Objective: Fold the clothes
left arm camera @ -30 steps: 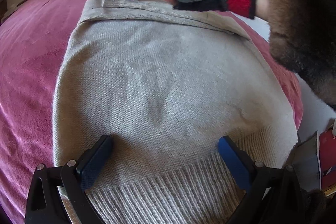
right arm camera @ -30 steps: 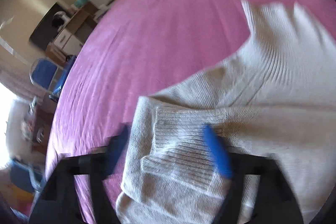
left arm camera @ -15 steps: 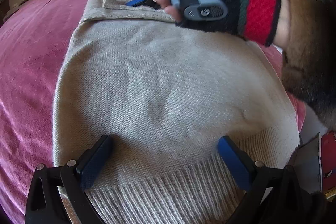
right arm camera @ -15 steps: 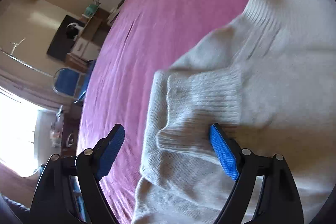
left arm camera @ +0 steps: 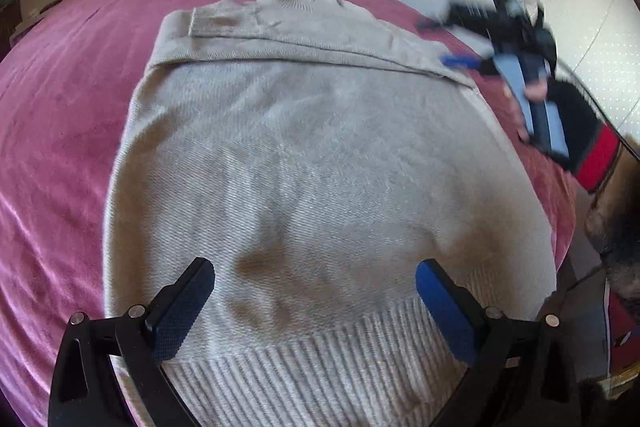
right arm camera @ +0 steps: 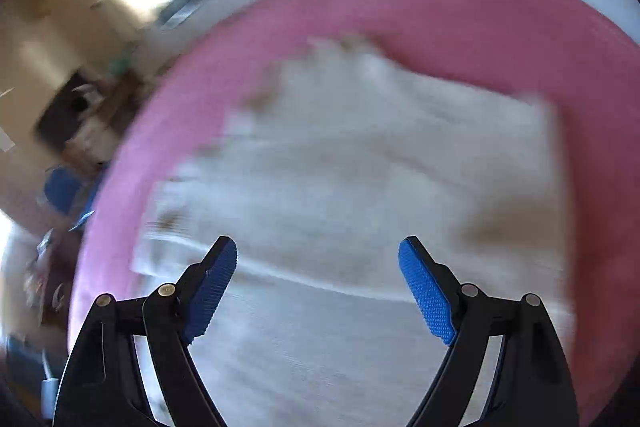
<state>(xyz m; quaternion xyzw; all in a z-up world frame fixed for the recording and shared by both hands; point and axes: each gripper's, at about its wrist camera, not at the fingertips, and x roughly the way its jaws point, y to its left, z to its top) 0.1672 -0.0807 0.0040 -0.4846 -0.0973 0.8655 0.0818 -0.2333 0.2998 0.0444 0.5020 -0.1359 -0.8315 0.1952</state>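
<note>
Beige knit sweater [left arm camera: 320,163] lies flat on the pink bed [left arm camera: 60,107], sleeve folded across at 12 o'clock. Left gripper [left arm camera: 316,311] and right gripper [right arm camera: 318,287] both gape wide, empty. Soft, limp, light; best pinched at the ribbed hem [left arm camera: 320,359] corners.

Beige knit sweater [left arm camera: 312,163] lying flat on pink bedspread [left arm camera: 60,107], ribbed hem nearest, collar farthest, one sleeve [left arm camera: 280,39] lying folded across the chest below the collar.
</note>
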